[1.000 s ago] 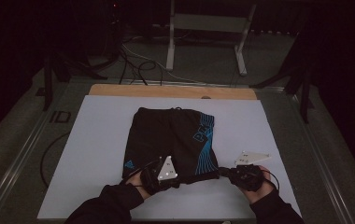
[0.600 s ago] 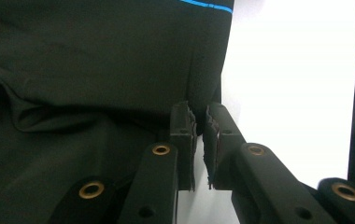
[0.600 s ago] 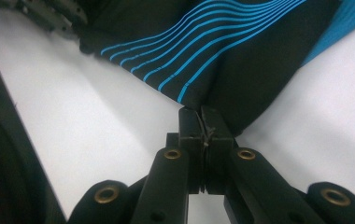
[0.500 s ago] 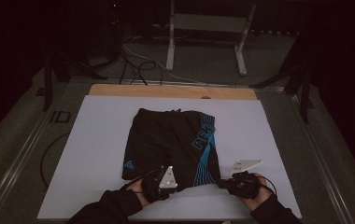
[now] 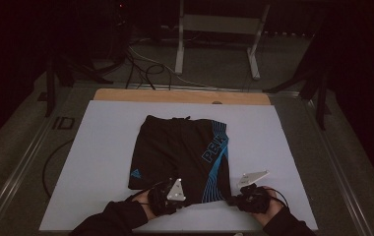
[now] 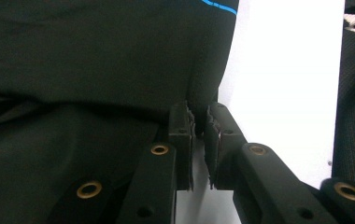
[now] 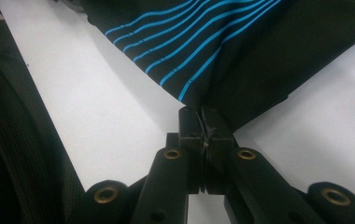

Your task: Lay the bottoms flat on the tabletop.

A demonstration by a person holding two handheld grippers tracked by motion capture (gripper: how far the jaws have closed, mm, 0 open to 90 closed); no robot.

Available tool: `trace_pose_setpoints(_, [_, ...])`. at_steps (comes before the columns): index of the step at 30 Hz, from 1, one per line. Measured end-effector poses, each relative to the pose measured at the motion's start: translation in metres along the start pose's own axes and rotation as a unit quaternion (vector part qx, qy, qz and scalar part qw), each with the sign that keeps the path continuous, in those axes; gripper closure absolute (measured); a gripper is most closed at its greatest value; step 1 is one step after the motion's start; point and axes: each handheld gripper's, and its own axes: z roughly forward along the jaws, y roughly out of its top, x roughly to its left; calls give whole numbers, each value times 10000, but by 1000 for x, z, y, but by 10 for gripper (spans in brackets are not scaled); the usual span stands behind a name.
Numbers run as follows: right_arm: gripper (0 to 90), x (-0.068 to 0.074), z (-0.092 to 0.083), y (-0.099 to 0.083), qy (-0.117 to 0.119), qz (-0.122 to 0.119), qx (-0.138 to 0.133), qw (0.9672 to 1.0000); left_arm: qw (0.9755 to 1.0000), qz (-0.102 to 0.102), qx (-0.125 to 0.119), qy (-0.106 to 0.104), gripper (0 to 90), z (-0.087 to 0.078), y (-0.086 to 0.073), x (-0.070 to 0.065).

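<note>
Right now a pair of black sports shorts with blue stripes and blue letters lies flat on the white-topped table. The waistband points to 12 o'clock and the leg hems point to 6 o'clock, close to the person.

The left hand-held gripper sits at the hem at about 7 o'clock of the shorts. In the left gripper view its jaws are almost together, with a fold of black cloth pinched between them. The right hand-held gripper sits at the hem corner at about 5 o'clock, by the blue stripes. In the right gripper view its jaws are squeezed tight on the very corner of the cloth.

It looks like the person is pulling the bottom edge flat, or getting ready to fold the shorts up toward 12 o'clock.

To do this well, both grips should stay tight, so the thin cloth does not slip out. The right one only has the tip of the corner, so a hard tug could pull it free. Both hands should lift by the same amount and move together. That way the hem stays straight and no wrinkles come. The cloth should be kept a little stretched between the two hands. Slow moves are best, because soft cloth flops.
</note>
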Motion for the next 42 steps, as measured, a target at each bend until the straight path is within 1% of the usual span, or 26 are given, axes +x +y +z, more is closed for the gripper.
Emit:
trace_pose_setpoints(1, [879, 0, 0, 0, 18, 5, -9, 10000, 10000, -49, -39, -39, 805, 0, 0, 1])
trace_pose_setpoints(2, [834, -1, 0, 0, 48, 3, -36, 10000, 9999, -90, -101, -50, 797, -1, -1, 1])
trace_pose_setpoints(3, [779, 0, -1, 1, 7, 55, -85, 9999, 9998, -80, -175, -56, 765, -3, -1, 2])
trace_pose_setpoints(4, [736, -1, -2, 1, -10, 7, -126, 9999, 9994, -139, -298, -89, 703, -4, -1, 3])
trace_pose_setpoints(6, [637, -3, -6, 1, 32, 114, -363, 9993, 9983, -264, -487, -184, 597, -9, -1, 6])
trace_pose_setpoints(7, [620, -4, -9, 2, 16, 146, -421, 9990, 9973, -326, -618, -222, 543, -11, 0, 7])
trace_pose_setpoints(8, [565, -4, -11, 2, 12, 117, -543, 9985, 9965, -372, -704, -241, 499, -13, 0, 8])
trace_pose_setpoints(9, [489, -4, -13, 3, -42, 161, -667, 9976, 9961, -413, -752, -208, 456, -15, 1, 10])
trace_pose_setpoints(10, [426, -5, -15, 4, -124, 197, -778, 9967, 9956, -419, -810, -237, 406, -17, 1, 11])
trace_pose_setpoints(11, [390, -6, -16, 4, -198, 163, -846, 9961, 9947, -441, -892, -257, 367, -19, 1, 12])
trace_pose_setpoints(14, [273, -8, -18, 7, -240, 201, -1094, 9935, 9943, -470, -933, -226, 254, -22, 2, 16])
trace_pose_setpoints(15, [273, -8, -18, 7, -240, 201, -1094, 9935, 9943, -470, -933, -226, 217, -22, 2, 16])
trace_pose_setpoints(16, [273, -8, -18, 8, -238, 250, -1158, 9927, 9943, -470, -933, -226, 217, -22, 2, 16])
trace_pose_setpoints(17, [136, -10, -19, 9, -156, 220, -1259, 9917, 9931, -541, -984, -346, 136, -25, 1, 21])
trace_pose_setpoints(19, [138, -14, -21, 9, -189, 204, -1340, 9906, 9922, -552, -1043, -391, 89, -27, 0, 25])
trace_pose_setpoints(21, [138, -17, -22, 9, -188, 257, -1406, 9896, 9915, -581, -1079, -445, 39, -28, 0, 29])
trace_pose_setpoints(22, [138, -18, -23, 10, -174, 277, -1453, 9888, 9913, -592, -1092, -433, 25, -30, -1, 30])
trace_pose_setpoints(23, [138, -19, -24, 10, -167, 241, -1453, 9890, 9912, -611, -1105, -404, 21, -31, -1, 32])
trace_pose_setpoints(24, [139, -20, -24, 11, -192, 262, -1503, 9881, 9907, -627, -1134, -415, 21, -32, -1, 34])
trace_pose_setpoints(25, [141, -21, -24, 12, -222, 247, -1501, 9881, 9905, -627, -1149, -411, 21, -33, -2, 36])
trace_pose_setpoints(29, [143, -24, -23, 18, -309, 226, -1591, 9865, 9891, -741, -1235, -289, 21, -38, -4, 43])
trace_pose_setpoints(31, [143, -25, -23, 21, -362, 151, -1613, 9861, 9881, -830, -1263, -273, 21, -40, -6, 47])
trace_pose_setpoints(32, [142, -25, -22, 22, -401, 132, -1600, 9862, 9882, -848, -1255, -226, 20, -41, -8, 49])
trace_pose_setpoints(34, [138, -26, -22, 24, -459, 56, -1678, 9847, 9877, -897, -1269, -167, 20, -44, -9, 54])
trace_pose_setpoints(37, [135, -28, -22, 29, -534, -21, -1725, 9836, 9863, -1002, -1307, -29, 19, -50, -12, 62])
trace_pose_setpoints(42, [132, -33, -22, 37, -635, -43, -1806, 9815, 9839, -1136, -1362, 208, 19, -59, -17, 75])
